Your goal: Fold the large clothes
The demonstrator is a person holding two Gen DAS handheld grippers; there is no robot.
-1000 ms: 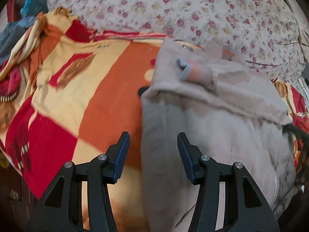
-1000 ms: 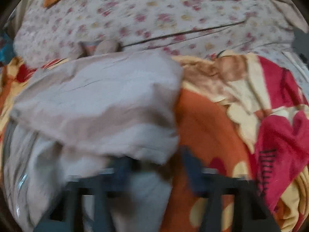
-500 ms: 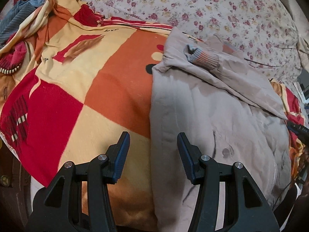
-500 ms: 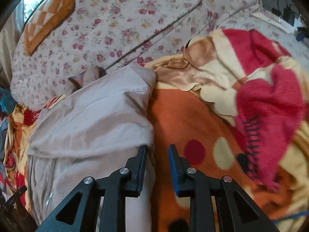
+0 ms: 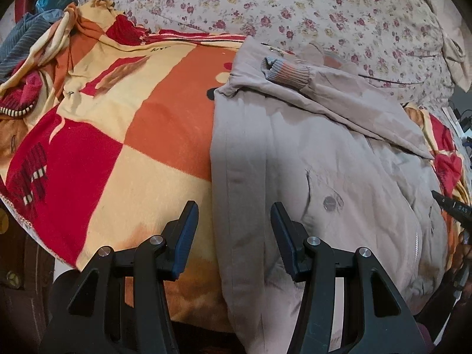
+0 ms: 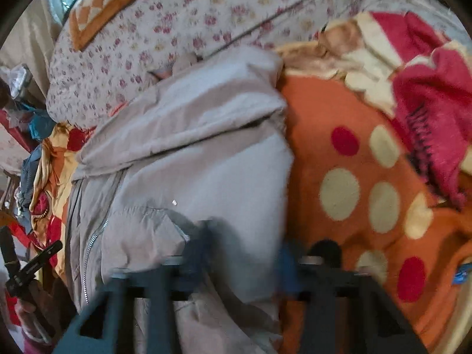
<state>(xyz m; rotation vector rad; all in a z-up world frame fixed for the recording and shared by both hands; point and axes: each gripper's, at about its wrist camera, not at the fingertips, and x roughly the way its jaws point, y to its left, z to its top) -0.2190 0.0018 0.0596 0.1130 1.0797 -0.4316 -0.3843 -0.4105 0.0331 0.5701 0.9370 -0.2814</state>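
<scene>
Beige padded cloth, a large jacket [image 5: 324,153], is laid lengthwise on a blanket [image 5: 147,135] checked in orange, red and cream, with a flowered quilt [image 5: 295,8] beyond its far end; the garment is seen from both wrist views, near the middle of the bed.

One sleeve [image 5: 368,112] is laid across the upper part of the body, its ribbed cuff [image 5: 289,72] resting near the jacket's left edge; the left side is seen as a straight, doubled edge, and the zip [image 6: 94,236] is visible on the upper face. The narrowing of the garment is therefore judged to be largely done. The lengthwise fold, by which the near hem would be brought up toward the collar end, is judged to be not yet made, since the body lies at full length; some smoothing of the puckered front may also be needed.

The left gripper [image 5: 233,206] is held over the jacket's left edge with its jaws apart, and nothing is pinched between them. The right gripper [image 6: 244,236] is blurred in its own view; its jaws are made out as standing apart over the jacket's right edge, with cloth seen between them but no pinch that can be confirmed.
</scene>
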